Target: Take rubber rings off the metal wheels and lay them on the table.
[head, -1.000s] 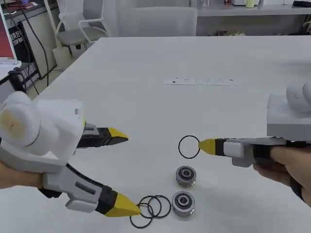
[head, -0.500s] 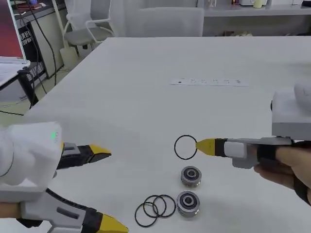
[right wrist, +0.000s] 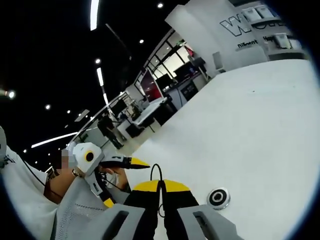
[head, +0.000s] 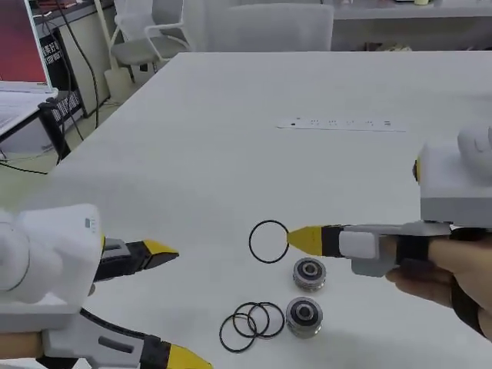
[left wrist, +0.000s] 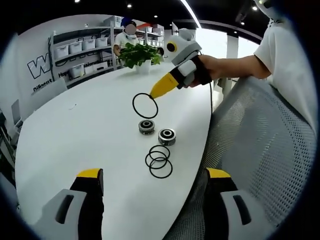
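White table [head: 231, 138], matte, in an open office; work sits at the near edge of the head view.

Nearest: left gripper [head: 178, 304], bottom left of the head view. Jaws spread wide, nothing between them. Its lower yellow tip lies near the ring pile, not touching it.

Rings, count 4 in all. Three loose rings [head: 251, 323] lie flat on the table, overlapping one another in a small cluster. The left gripper view confirms three, straight ahead of the open jaws.

Wheels, count 2. Near wheel [head: 304, 314] sits just right of the ring cluster, almost touching it. Far wheel [head: 309, 270] sits just beyond the near one, with a small gap between them. Both lie flat, hub up.

Right gripper [head: 296, 240] comes in from the right, just beyond the far wheel. Jaws pressed together on the edge of the fourth ring [head: 268, 241], which projects left from the yellow tips. Cannot tell whether that ring touches the table.

Farther out: one label strip [head: 340, 123] lies flat mid-table. Two chairs [head: 146, 38] stand past the far edge. One potted plant [left wrist: 140, 52] stands at the far end in the left gripper view.
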A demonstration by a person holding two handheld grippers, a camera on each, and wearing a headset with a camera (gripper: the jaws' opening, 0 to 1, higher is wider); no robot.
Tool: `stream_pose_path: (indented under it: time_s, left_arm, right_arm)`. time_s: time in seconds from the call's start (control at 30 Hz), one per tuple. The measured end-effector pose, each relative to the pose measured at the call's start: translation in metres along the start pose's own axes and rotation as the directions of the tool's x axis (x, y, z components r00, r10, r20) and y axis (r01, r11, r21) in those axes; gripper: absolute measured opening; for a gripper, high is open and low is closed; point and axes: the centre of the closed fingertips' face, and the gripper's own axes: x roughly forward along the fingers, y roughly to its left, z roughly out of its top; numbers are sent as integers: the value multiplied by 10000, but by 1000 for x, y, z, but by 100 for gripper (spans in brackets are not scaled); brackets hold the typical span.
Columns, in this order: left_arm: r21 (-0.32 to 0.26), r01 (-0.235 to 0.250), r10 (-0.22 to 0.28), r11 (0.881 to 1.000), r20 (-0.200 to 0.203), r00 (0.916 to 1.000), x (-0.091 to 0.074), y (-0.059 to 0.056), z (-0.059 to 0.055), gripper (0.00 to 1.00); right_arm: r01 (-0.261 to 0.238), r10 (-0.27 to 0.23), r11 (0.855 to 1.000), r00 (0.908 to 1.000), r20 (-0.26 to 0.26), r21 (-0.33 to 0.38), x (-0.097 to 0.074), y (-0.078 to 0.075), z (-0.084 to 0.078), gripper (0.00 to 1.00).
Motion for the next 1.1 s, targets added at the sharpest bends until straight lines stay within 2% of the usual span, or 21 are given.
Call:
stream_pose_path:
  time_s: [0.1,0.23,0.33,0.4,0.5,0.63,0.73,0.9,1.03,1.1]
  left_arm:
    - [-3,36,-36,10000,-217,9998,1,-1,-5,80]
    - [-52,163,-164,9999,-175,9997,1,-3,-4,80]
    - [-24,190,-190,9998,-165,9997,1,-4,-4,80]
    - [-29,175,-175,9998,-127,9998,1,-4,-4,80]
    - [-55,190,-190,9998,-45,9998,1,-5,-2,79]
    - [-60,214,-214,9998,-68,9997,1,-6,-2,79]
    - [-62,191,-192,9998,-65,9998,0,-6,-2,78]
    - [-143,224,-225,9996,-70,9997,0,-7,-3,78]
    - [-120,316,-318,9994,-177,9993,1,-10,-5,78]
    - [-149,339,-342,9993,-181,9993,1,-10,-5,78]
  right_arm:
    - [-80,75,9999,9991,-407,-110,7,3,-11,0]
    - [-88,45,9990,9949,-1008,-427,14,5,-27,0]
    - [-93,26,9985,9924,-1233,-539,19,4,-33,0]
    - [-217,142,9985,9890,-1471,-493,21,7,-40,0]
    - [-186,5,9956,9811,-1935,-922,26,9,-51,0]
    - [-312,45,9938,9702,-2423,-1064,33,9,-65,0]
    - [-118,-355,9864,9586,-2825,-1640,36,5,-75,0]
    - [-10,-625,9799,9482,-3114,-1995,41,2,-88,0]
    - [214,-1094,9643,9398,-3237,-2640,43,-5,-93,0]
    - [248,-1181,9622,9354,-3333,-2714,44,-7,-97,0]
